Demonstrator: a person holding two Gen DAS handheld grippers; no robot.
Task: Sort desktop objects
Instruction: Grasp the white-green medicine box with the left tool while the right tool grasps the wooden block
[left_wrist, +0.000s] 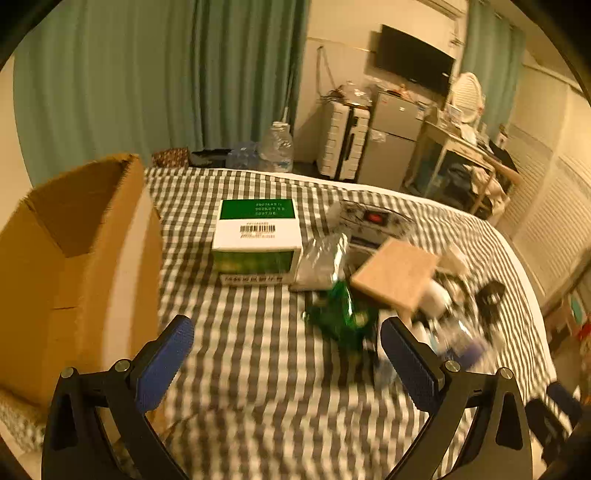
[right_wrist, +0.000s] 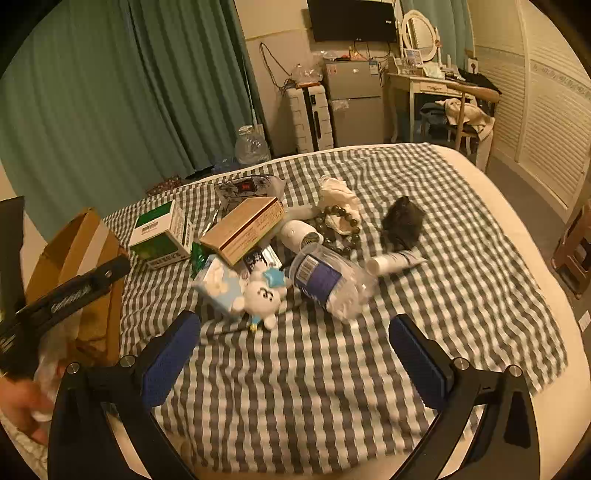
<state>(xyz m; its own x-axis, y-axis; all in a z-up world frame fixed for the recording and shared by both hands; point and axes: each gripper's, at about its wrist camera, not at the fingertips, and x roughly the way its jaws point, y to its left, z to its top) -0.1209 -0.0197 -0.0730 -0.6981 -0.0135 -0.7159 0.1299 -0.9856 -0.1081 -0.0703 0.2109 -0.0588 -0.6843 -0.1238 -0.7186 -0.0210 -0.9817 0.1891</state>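
Clutter pile (right_wrist: 280, 251) ahead of both grippers (jaws spread wide, holding nothing), beside cardboard box (left_wrist: 74, 258).

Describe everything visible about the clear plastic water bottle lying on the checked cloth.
The water bottle is clear, crinkled plastic with a dark blue label carrying a barcode. It lies on its side on the checked cloth, tilted diagonally, beside the white plush toy and close to the white tube. Its cap end cannot be made out. Neither tool touches it.
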